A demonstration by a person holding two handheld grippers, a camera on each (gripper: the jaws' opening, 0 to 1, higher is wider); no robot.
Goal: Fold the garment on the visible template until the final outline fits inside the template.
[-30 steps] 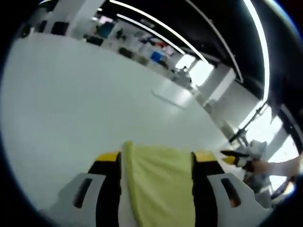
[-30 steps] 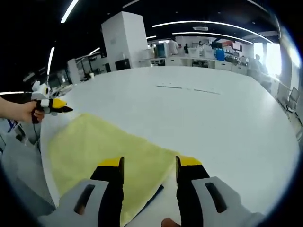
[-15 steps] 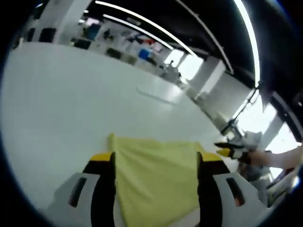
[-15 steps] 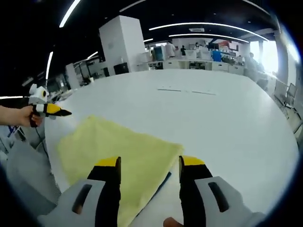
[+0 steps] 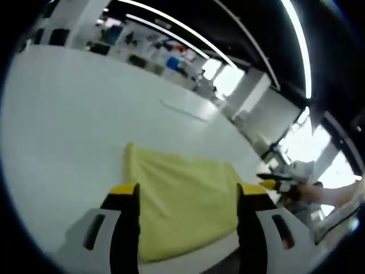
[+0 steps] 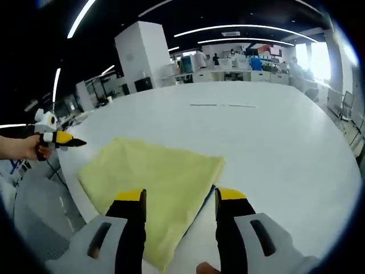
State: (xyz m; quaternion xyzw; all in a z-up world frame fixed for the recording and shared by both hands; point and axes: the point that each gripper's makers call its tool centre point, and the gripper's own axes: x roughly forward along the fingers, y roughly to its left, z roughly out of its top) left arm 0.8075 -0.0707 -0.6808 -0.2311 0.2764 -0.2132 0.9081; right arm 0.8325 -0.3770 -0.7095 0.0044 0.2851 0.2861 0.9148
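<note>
A folded yellow garment (image 5: pixel 182 200) lies flat on the white table (image 5: pixel 68 125). In the left gripper view my left gripper (image 5: pixel 188 191) stands open, and the cloth shows in the gap between its jaws, near the table's edge. My right gripper (image 5: pixel 278 184), held in a hand, shows at the right of that view. In the right gripper view the garment (image 6: pixel 151 174) spreads ahead of my open right gripper (image 6: pixel 180 195). A dark strip of the template (image 6: pixel 206 198) shows along its right edge. My left gripper (image 6: pixel 61 138) is at the far left, beyond the cloth's corner.
The table (image 6: pixel 274 148) stretches far beyond the garment, with thin marks (image 6: pixel 222 105) near its far side. Its near edge runs just beside the cloth. A white pillar (image 6: pixel 142 54) and desks with people stand in the background.
One second ago the cloth stood up between my left jaws; now it lies flat on the table. Both views have drawn back, and more of the garment shows.
</note>
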